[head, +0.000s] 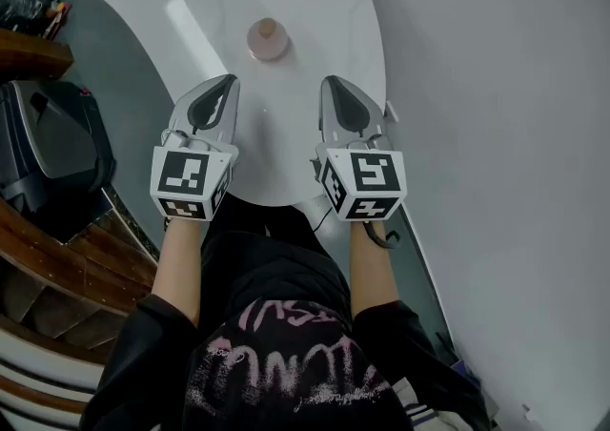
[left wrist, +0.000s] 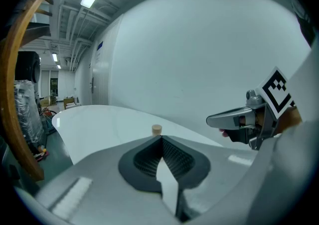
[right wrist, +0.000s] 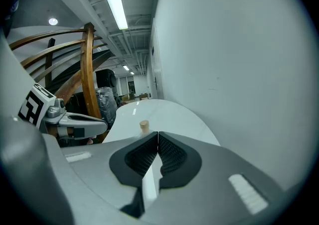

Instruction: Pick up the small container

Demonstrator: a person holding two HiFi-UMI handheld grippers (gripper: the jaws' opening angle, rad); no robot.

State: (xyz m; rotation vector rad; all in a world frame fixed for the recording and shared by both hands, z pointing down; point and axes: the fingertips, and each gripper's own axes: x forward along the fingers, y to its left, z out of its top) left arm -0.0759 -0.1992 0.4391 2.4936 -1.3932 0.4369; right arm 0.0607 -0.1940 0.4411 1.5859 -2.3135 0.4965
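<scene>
A small clear container with a cork stopper [head: 268,38] stands upright on the white table [head: 315,0], ahead of both grippers and between their lines. Only its cork [left wrist: 156,129] shows over the jaws in the left gripper view, and its cork [right wrist: 144,126] likewise in the right gripper view. My left gripper [head: 229,82] is shut with nothing in it, a short way behind and left of the container. My right gripper [head: 327,82] is also shut and empty, behind and right of it. Both hover side by side over the table's near part.
The table's near rounded edge [head: 276,202] lies just under the gripper cubes. A white curved wall [head: 515,133] runs along the right. To the left are a dark case [head: 48,148] and wooden railings [head: 57,267] on the floor side.
</scene>
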